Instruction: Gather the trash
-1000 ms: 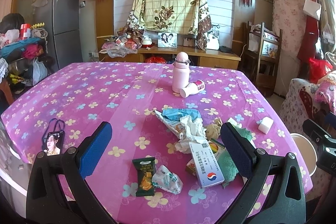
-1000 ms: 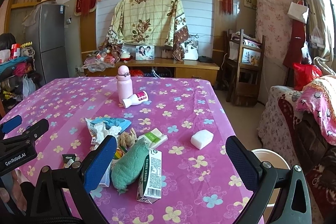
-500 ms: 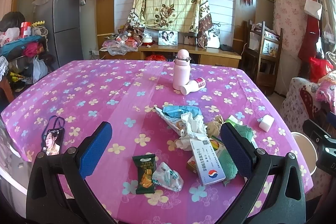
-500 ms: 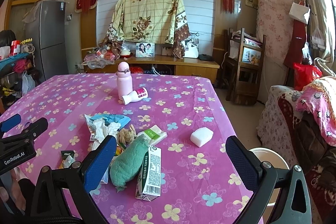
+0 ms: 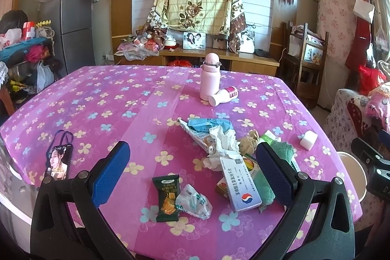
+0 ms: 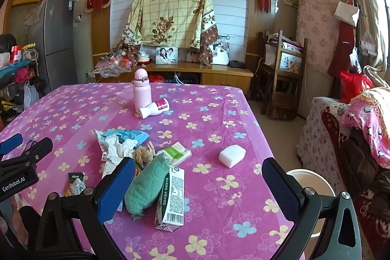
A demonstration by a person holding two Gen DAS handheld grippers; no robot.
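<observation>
A pile of trash lies on the pink flowered table [image 5: 102,99]: a dark green snack packet [image 5: 167,197], a crumpled clear wrapper [image 5: 193,201], a white medicine box [image 5: 240,183], crumpled tissue [image 5: 220,140], a blue wrapper [image 5: 209,124]. In the right wrist view a milk carton [image 6: 171,196] leans on a green cloth [image 6: 147,187]. My left gripper [image 5: 192,172] is open and empty above the near edge, over the packet. My right gripper [image 6: 198,189] is open and empty, over the carton. A white bin [image 6: 310,183] stands on the floor right of the table.
A pink bottle [image 5: 210,76] stands mid-table with a small white bottle [image 5: 223,95] lying beside it. A white sponge block [image 6: 232,155] lies at the right, a photo card [image 5: 57,157] at the left edge. A sofa [image 6: 360,138] is right of the table.
Both grippers have risen slightly and tilted, so the table contents sit a little lower in view. Nothing on the table has moved. Both stay open.
</observation>
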